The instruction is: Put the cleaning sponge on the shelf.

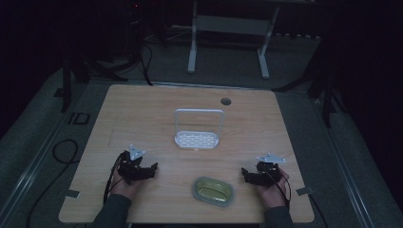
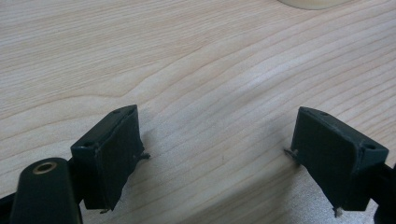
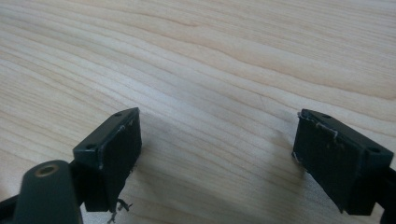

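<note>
The wooden desk (image 1: 142, 118) carries a white wire rack (image 1: 197, 130) at its middle and, near the front edge, a shallow grey dish (image 1: 214, 191). The dish lies between both hands, nearer the right gripper (image 1: 244, 173). That gripper and the left gripper (image 1: 153, 167) rest low on the desk, jaws spread wide, grasping nothing, pointing inward.

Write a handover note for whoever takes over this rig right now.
Left claw: open, nothing between the jaws, low over the table at near left.
Right claw: open, nothing held, near right.
Dish: near edge, between the claws, closer to the right one, untouched.
Rack: white, mid-table, upright, nothing on it.
Done: nothing visible yet.
Left: probably pick up the dish and set it on the rack.
</note>
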`<act>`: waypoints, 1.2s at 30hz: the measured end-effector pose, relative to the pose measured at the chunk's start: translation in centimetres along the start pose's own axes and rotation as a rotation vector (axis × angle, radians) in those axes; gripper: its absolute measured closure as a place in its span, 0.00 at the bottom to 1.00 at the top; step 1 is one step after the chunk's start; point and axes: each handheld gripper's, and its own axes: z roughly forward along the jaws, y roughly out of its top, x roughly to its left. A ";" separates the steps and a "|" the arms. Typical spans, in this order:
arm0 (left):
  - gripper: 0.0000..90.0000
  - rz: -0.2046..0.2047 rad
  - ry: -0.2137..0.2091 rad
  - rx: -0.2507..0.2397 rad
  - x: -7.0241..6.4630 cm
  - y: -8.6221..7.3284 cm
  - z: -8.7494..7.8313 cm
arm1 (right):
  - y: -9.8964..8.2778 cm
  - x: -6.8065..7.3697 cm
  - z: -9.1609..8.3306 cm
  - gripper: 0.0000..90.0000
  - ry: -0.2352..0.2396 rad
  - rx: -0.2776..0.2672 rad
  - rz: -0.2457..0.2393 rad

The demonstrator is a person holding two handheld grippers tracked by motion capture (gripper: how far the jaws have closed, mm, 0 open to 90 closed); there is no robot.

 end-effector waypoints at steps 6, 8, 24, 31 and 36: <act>0.18 0.000 0.000 0.000 0.0 0.0 0.0 | 0.3 0.0 -0.3 0.23 0.013 0.028 -0.004; 0.18 0.000 0.000 0.000 0.0 0.0 0.0 | 0.3 0.0 -0.4 0.24 0.011 0.036 -0.002; 0.18 0.000 0.000 0.000 0.0 0.0 0.0 | 2.1 0.6 -3.1 0.39 0.071 0.026 -0.099; 0.18 0.001 0.000 0.001 0.0 0.0 0.0 | 3.2 1.2 -4.2 0.47 0.114 0.015 -0.148; 0.18 0.001 0.000 0.001 0.0 0.0 0.0 | 3.9 1.7 -4.8 0.50 0.141 0.011 -0.179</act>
